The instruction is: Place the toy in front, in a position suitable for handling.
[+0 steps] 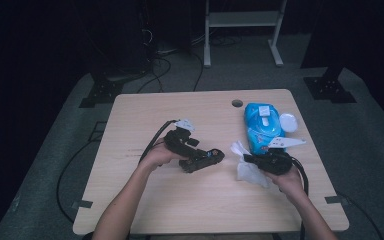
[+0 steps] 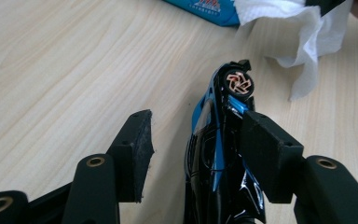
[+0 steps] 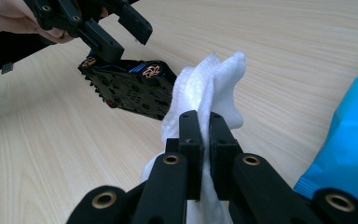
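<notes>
The left claw (image 2: 193, 154) stands with its jaws apart: the small glossy black-and-blue toy car (image 2: 221, 154) lies tipped on its side between them, leaning against one pad while the other pad (image 2: 135, 154) stands clear of it, so nothing is pinching it. Tipped this way, the car's dark underside and copper-spoked wheels (image 3: 150, 71) face the right claw, probably so they can be wiped.

The right claw (image 3: 200, 154) is clamped tight on a crumpled white wet wipe (image 3: 214, 79), whose loose end bunches up beyond the jaw tips, just beside the car. A blue plastic pack of wipes (image 1: 263, 125) lies beyond that claw on the pale wooden table (image 1: 145, 107), handy for a fresh sheet.
</notes>
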Demonstrator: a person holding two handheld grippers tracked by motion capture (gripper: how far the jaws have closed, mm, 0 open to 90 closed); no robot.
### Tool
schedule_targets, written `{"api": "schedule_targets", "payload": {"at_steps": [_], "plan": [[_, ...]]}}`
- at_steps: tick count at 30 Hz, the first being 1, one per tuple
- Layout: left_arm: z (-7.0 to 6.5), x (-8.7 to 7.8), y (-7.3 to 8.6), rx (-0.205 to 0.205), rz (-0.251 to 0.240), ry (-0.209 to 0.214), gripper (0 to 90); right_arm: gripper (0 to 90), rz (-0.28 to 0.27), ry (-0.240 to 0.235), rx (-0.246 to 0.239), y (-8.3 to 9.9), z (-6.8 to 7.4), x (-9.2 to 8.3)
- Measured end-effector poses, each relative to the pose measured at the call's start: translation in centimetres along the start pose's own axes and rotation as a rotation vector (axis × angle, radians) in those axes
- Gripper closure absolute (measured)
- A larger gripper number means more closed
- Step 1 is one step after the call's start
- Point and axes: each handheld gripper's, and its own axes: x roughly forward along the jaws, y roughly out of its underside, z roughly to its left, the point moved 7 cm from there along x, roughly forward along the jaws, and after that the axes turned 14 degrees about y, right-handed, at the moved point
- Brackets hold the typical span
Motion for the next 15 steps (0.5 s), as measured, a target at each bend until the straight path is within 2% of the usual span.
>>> {"api": "schedule_targets", "payload": {"at_steps": [3, 7, 9, 13, 15], "plan": [[-0.1, 0.1, 0.0, 0.01, -0.009, -0.002, 43.1, 85.9, 0.003, 0.004, -0.003, 0.1, -0.1, -0.1], [-0.6, 0.2, -0.1, 0.076, 0.002, -0.046, 45.4, 85.9, 0.009, 0.011, -0.009, 0.5, -0.4, -0.3], [-0.8, 0.2, -0.2, 0.092, 0.006, -0.065, 45.6, 85.9, 0.012, 0.017, -0.008, 0.6, -0.5, -0.4], [-1.3, 0.5, -0.1, 0.12, -0.005, -0.062, 44.9, 85.9, 0.017, 0.025, -0.015, 0.7, -0.5, -0.5], [-1.5, 0.6, 0.0, 0.122, -0.008, -0.058, 44.6, 85.9, 0.019, 0.027, -0.019, 0.7, -0.4, -0.4]]}}
